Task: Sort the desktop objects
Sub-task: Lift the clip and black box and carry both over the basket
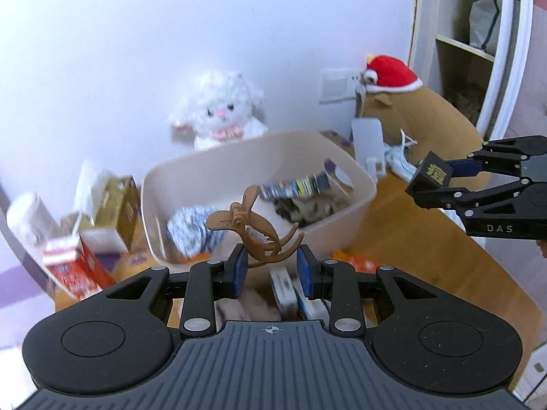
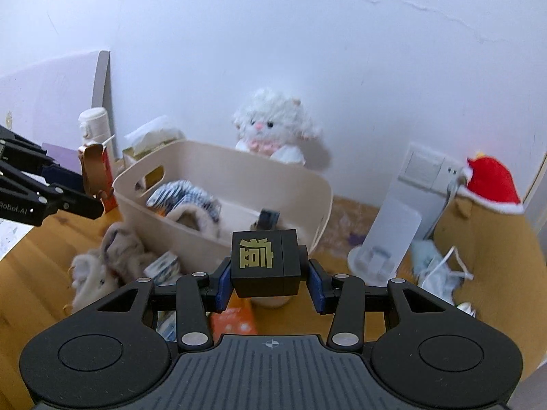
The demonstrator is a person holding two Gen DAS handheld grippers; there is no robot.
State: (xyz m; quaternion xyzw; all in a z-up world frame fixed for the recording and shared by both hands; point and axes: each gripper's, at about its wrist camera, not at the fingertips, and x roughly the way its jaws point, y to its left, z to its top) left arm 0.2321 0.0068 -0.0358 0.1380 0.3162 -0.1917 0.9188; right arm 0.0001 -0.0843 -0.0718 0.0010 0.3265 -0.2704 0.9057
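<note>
My left gripper (image 1: pixel 271 266) is shut on a brown wooden claw-shaped model (image 1: pixel 254 225) and holds it in the air in front of the beige plastic bin (image 1: pixel 359 174). My right gripper (image 2: pixel 268 278) is shut on a black cube with a gold character (image 2: pixel 265 261), held above the table near the bin's (image 2: pixel 239 167) front right. The right gripper with the cube (image 1: pixel 432 174) also shows at the right of the left wrist view. The left gripper (image 2: pixel 92 191) with the brown model (image 2: pixel 94 167) shows at the left of the right wrist view. The bin holds a blue-white pouch (image 1: pixel 191 229), a printed packet and fuzzy items.
A white plush lamb (image 2: pixel 273 126) sits behind the bin. A brown plush with a red hat (image 1: pixel 410 109) stands at right. A red carton (image 1: pixel 73 270), a gold box (image 1: pixel 118 205) and a white bottle (image 1: pixel 29 218) stand left. Fuzzy slippers (image 2: pixel 109 259), small packs and an orange pack (image 2: pixel 232 317) lie before the bin.
</note>
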